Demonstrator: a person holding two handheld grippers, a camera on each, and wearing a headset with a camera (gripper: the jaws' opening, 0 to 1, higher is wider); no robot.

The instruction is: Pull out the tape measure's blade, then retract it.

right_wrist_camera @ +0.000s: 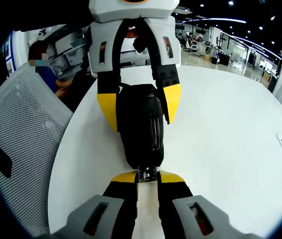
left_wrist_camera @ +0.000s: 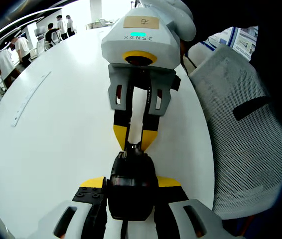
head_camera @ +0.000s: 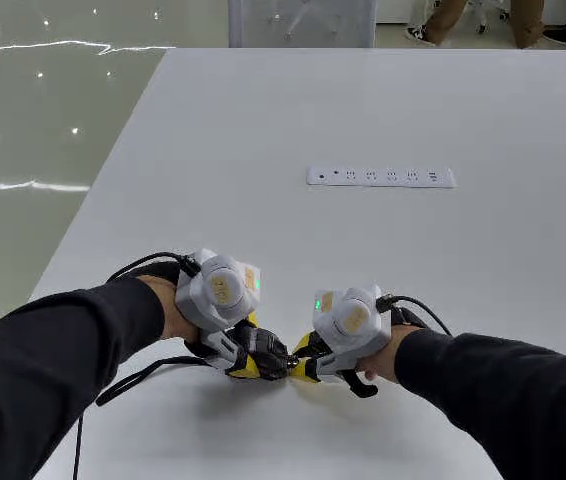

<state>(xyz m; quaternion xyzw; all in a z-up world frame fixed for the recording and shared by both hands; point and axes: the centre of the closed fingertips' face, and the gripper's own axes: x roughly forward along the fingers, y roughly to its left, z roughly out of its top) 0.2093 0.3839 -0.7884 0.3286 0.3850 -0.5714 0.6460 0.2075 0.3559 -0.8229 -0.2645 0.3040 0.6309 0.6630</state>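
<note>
Both claws meet over the table [head_camera: 363, 110] in the head view: left gripper [head_camera: 246, 362] and right gripper [head_camera: 303, 368] nose to nose, the black tape measure [head_camera: 266, 352] between them, a power strip [head_camera: 381, 177] well beyond. In the left gripper view, its jaws clamp the tape measure, long axis aimed at the right gripper. In the right gripper view, its jaws pinch the blade hook [right_wrist_camera: 146, 173]; a mesh chair [right_wrist_camera: 21, 129] stands beside the table.

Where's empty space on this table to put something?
Bare table lies between the power strip and the left gripper and right gripper, and beyond the strip. Crowded: the near edge, where both clamp the tape measure.
</note>
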